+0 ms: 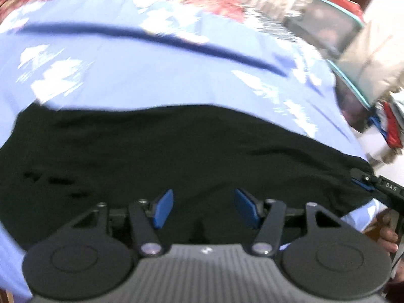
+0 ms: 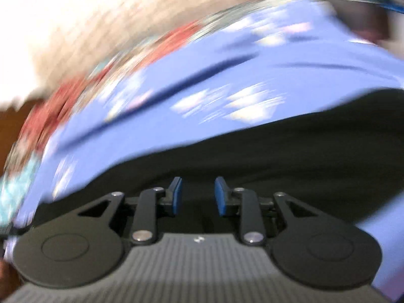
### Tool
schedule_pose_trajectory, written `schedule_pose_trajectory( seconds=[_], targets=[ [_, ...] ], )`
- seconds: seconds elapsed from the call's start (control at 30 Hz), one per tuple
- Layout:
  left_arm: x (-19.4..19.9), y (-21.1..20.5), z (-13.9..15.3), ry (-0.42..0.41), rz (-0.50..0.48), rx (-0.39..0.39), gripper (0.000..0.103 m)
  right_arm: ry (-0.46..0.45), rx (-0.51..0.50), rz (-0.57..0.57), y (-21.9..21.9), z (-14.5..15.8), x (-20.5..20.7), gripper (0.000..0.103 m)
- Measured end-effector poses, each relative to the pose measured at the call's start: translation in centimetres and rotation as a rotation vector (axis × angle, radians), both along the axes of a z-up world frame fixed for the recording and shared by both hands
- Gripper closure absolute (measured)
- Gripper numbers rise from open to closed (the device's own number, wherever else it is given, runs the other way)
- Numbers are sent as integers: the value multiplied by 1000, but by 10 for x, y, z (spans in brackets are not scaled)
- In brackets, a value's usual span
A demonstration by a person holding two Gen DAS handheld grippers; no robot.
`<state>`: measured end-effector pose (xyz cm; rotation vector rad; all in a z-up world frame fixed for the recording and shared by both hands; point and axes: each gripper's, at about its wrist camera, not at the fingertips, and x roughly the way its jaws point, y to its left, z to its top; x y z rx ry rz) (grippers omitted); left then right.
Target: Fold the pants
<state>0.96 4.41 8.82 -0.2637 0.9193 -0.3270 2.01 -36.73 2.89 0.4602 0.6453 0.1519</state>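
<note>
Black pants (image 1: 161,151) lie spread on a light blue bedsheet (image 1: 141,75); they also fill the lower right of the right wrist view (image 2: 303,149). My left gripper (image 1: 203,198) is open just above the near part of the pants, its blue pads (image 1: 164,207) wide apart and holding nothing. My right gripper (image 2: 198,185) is open over the pants' near edge, empty. The right gripper also shows at the far right of the left wrist view (image 1: 366,180), at the pants' right edge. Both views are motion-blurred.
The blue sheet has white patches and a dark stripe (image 1: 151,38). A red floral blanket (image 1: 214,2) lies beyond it. Clear storage bags with teal trim (image 1: 335,27) and a beige quilted bundle (image 1: 373,58) stand at the far right.
</note>
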Motion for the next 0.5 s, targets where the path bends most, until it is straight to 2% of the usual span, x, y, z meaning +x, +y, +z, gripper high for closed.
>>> schedule_pose_trajectory(
  seconds=[0.1, 0.23, 0.4, 0.5],
  targets=[
    [8, -38, 3, 2, -45, 42, 47, -5, 66, -225, -60, -10, -26, 69],
    [22, -87, -15, 60, -61, 167, 46, 20, 145, -392, -106, -29, -49, 65],
    [27, -104, -42, 160, -14, 269, 46, 62, 258, -479, -135, -57, -59, 64],
    [21, -101, -52, 203, 33, 285, 46, 93, 308, -486, -144, -70, -64, 64]
  ],
)
